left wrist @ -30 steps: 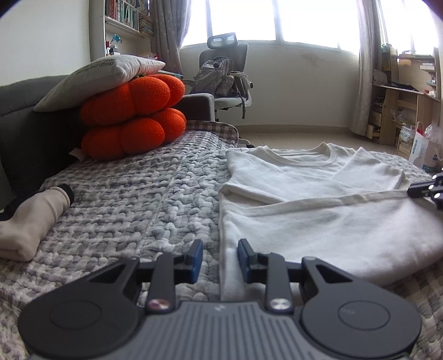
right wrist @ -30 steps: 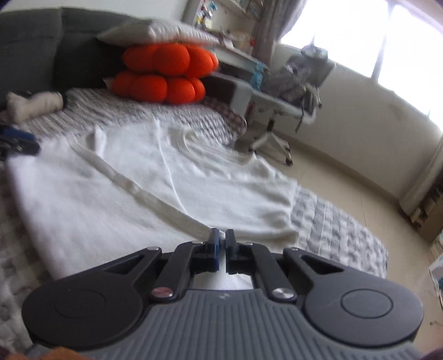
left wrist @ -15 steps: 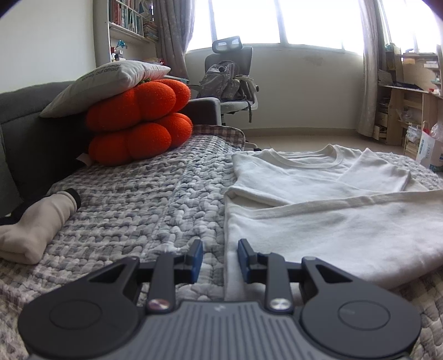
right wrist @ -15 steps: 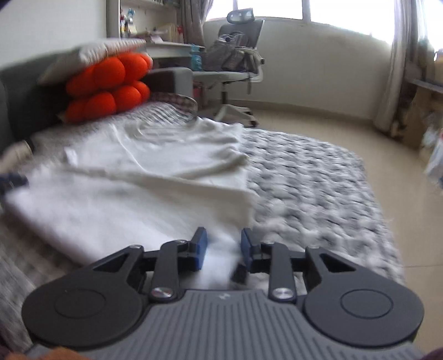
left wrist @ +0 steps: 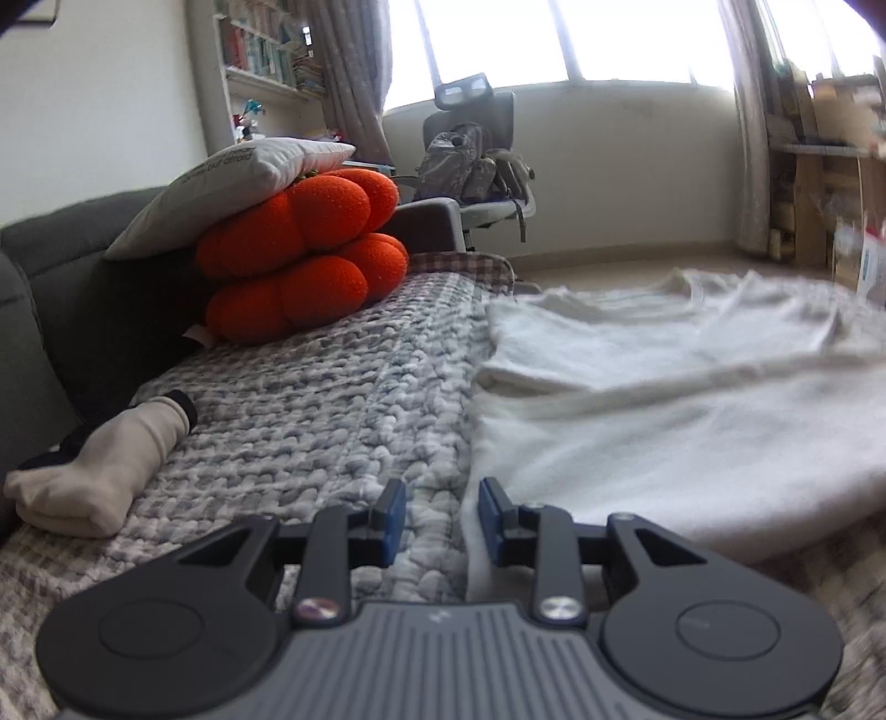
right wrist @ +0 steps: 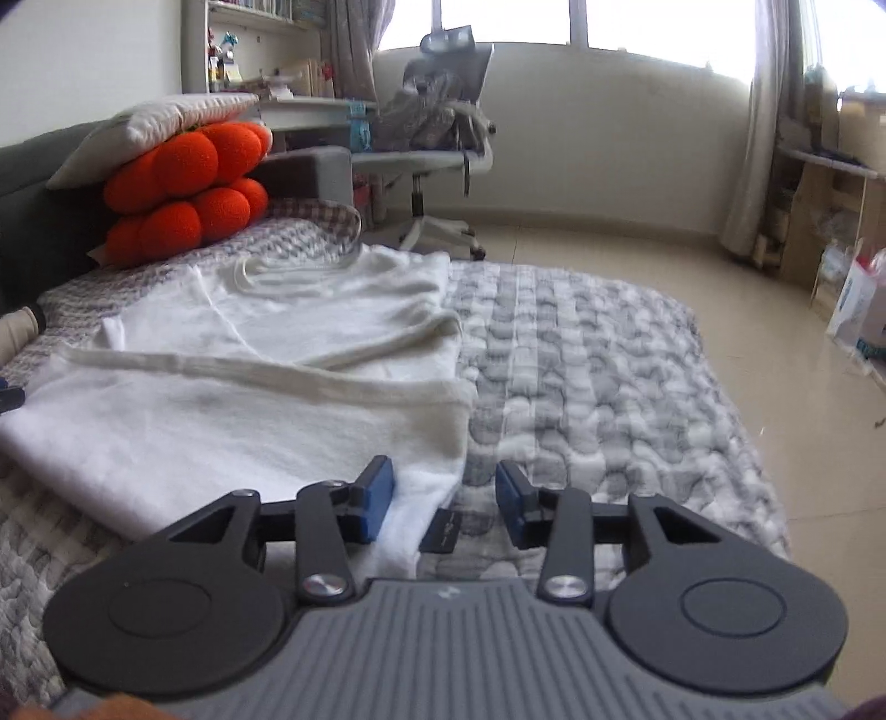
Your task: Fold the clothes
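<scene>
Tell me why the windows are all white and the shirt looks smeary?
Left wrist view: the windows glare blank white from daylight, and the white T-shirt looks smeared by blur towards the right edge. Right wrist view: the T-shirt is sharper, though the windows glare there too.

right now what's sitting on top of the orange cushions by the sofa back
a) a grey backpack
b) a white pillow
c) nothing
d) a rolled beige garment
b: a white pillow lies across the top of the stacked orange cushions; the grey backpack is on the office chair, and the rolled beige garment lies on the quilted cover.
</scene>
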`<state>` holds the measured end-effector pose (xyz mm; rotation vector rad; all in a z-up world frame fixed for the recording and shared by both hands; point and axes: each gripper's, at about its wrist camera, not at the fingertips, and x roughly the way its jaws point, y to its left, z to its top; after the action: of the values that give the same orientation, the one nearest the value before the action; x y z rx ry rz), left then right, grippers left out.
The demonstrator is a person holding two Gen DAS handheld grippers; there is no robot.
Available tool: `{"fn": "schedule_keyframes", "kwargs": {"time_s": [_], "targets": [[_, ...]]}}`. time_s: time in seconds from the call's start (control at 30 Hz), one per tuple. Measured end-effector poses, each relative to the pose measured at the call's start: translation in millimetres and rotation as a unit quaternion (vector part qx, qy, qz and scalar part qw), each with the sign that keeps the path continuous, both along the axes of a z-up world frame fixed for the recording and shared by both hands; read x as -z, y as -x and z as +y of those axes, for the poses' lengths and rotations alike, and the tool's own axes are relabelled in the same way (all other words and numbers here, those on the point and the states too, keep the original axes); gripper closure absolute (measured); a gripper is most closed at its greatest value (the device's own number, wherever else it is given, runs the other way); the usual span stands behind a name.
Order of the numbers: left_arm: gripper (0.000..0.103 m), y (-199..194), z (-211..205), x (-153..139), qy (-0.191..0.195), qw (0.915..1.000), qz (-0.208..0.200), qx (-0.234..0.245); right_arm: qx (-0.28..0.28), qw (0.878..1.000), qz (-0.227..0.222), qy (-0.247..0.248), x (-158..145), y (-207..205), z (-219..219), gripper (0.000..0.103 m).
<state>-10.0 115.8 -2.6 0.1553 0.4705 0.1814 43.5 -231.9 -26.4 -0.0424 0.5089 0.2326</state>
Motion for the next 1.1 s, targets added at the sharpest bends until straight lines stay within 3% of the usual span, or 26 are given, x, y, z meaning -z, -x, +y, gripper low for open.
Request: {"fn": "schedule_keyframes", "kwargs": {"time_s": [0.07,0.17,0.4,0.57,0.67,0.9,1.1], "targets": [[0.072,3,6,-9,0.016,0.9998,-0.009,-0.01,-0.014,0.999,-0.028,-0.006,-6,9,1,0.061],[0.072,8,10,-17,0.017,0.9992,-0.016,-0.031,-0.016,0.999,-0.035,-0.026,-13,13,0,0.061],[0.071,9,-25,-18,0.046,0.9984,-0.01,0.032,-0.061,0.996,-0.021,-0.061,-13,13,27,0.061],[0.071,2,-60,-7,0.06,0.9951,0.004,0.079,-0.085,0.995,-0.015,-0.044,-6,15,43,0.061],[0.07,-5,-61,15,0.056,0.9961,0.023,0.064,-0.097,0.995,-0.011,-0.032,-1,16,50,0.061],[0.068,-1,-54,20,0.037,0.9975,0.003,0.06,-0.125,0.992,-0.002,-0.003,10,20,68,0.062],[0.068,2,-46,18,0.042,0.9973,0.002,0.06,-0.124,0.992,-0.003,-0.013,11,29,31,0.062]]}}
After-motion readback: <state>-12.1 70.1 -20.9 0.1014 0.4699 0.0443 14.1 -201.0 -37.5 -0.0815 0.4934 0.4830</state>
